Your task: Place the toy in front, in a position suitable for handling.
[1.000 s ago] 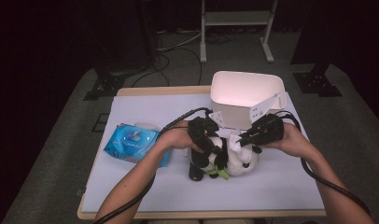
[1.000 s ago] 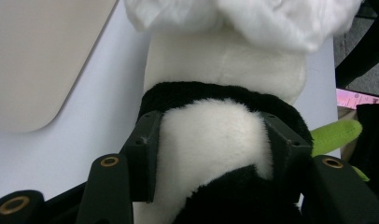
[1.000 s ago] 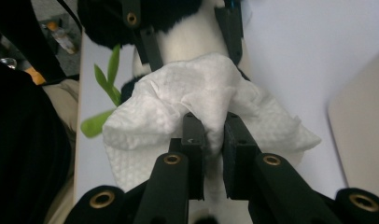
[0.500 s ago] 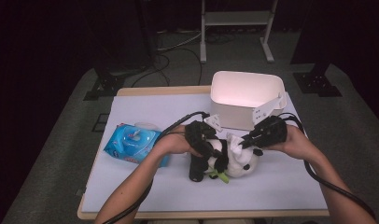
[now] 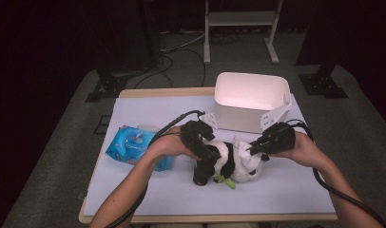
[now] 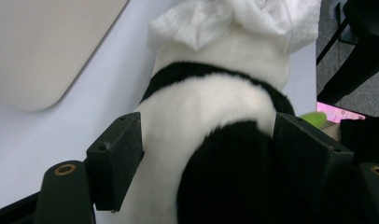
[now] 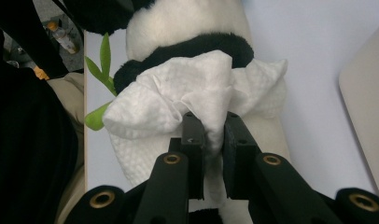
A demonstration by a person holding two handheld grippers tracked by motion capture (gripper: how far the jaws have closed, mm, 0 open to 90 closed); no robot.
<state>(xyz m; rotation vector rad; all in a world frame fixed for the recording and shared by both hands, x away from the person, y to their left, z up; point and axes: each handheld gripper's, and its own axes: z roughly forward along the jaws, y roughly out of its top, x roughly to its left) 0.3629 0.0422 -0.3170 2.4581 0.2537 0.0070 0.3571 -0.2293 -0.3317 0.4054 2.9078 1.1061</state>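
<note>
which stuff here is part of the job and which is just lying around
In the job:
- panda, between the left gripper's jaws, which have just been opening
- wipe, pinched by the right gripper against the panda

Lying about:
- wipes pack
- white bin

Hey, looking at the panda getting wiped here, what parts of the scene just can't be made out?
- Panda face: in the high view the wipe and right gripper cover it; both gripper views cut it off.
- Left gripper pads: the left gripper view does not settle whether they press the fur.
- Blue pack label: too small in the high view.
- White bin inside: glare washes it out in the high view.
</note>
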